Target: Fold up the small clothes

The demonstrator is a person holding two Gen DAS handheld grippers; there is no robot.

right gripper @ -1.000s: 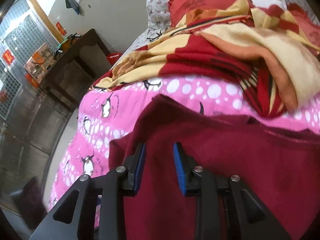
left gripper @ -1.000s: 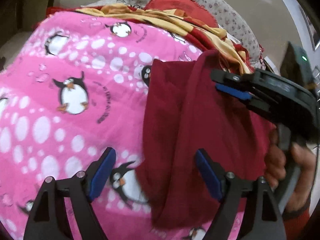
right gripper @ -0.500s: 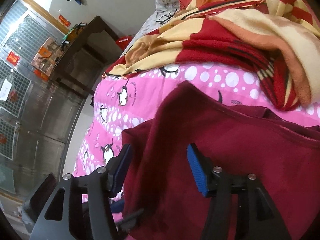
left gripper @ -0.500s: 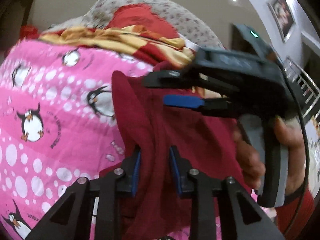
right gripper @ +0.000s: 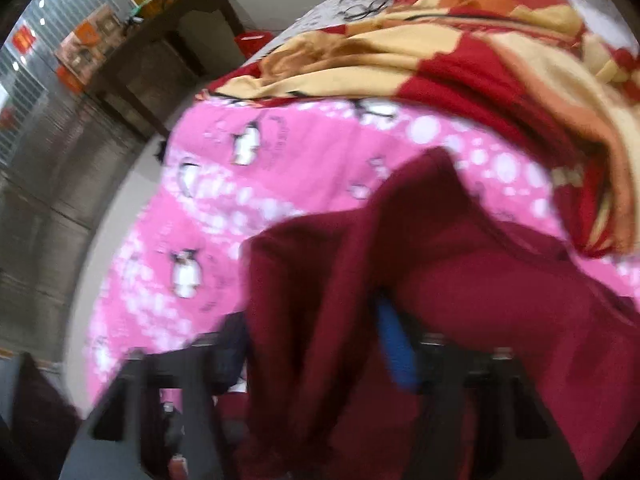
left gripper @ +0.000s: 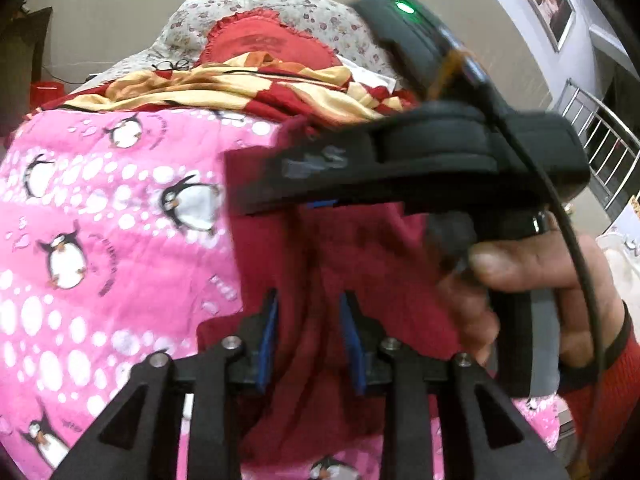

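Observation:
A dark red garment (left gripper: 360, 256) lies bunched on the pink penguin blanket (left gripper: 100, 240). My left gripper (left gripper: 310, 340) is shut on a fold of it, blue pads pressing the cloth from both sides. My right gripper (left gripper: 320, 204) crosses the left wrist view just above, held in a hand, with cloth hanging under it. In the blurred right wrist view the garment (right gripper: 460, 280) drapes over my right gripper (right gripper: 316, 344); its jaws stand wide apart with a fold between them, one blue pad (right gripper: 396, 352) showing.
A red and yellow blanket (left gripper: 256, 88) is piled at the far side of the bed, with a red cushion (left gripper: 264, 40) and floral pillows behind. A dark wooden table (right gripper: 160, 52) stands beside the bed.
My left gripper went from wide open to shut on the red garment. My right gripper opened from nearly shut and swung across in front of the left one.

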